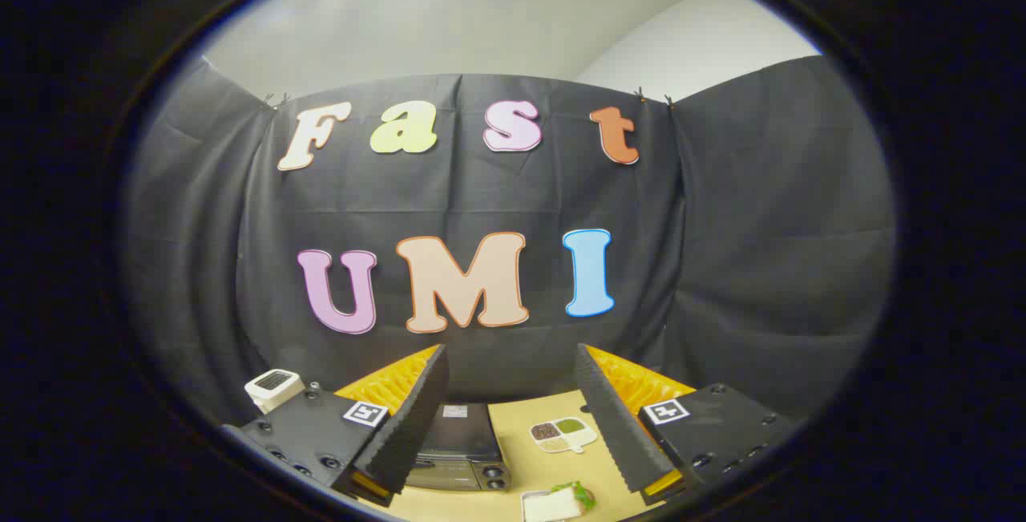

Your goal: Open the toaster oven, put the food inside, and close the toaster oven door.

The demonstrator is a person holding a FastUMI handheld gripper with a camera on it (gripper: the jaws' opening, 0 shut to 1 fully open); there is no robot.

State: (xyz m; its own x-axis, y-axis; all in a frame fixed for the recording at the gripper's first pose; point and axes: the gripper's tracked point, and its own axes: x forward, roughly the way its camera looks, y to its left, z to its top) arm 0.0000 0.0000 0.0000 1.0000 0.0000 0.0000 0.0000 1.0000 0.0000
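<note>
The tongs [513, 418] are held wide open above the tan bench [525, 458]; a black toaster oven [458, 446] and a sandwich on a white tray [557, 502] are seen between them

A black toaster oven [458, 446] is seen on the table, door shut; a sandwich [557, 502] is laid just beside it
</note>
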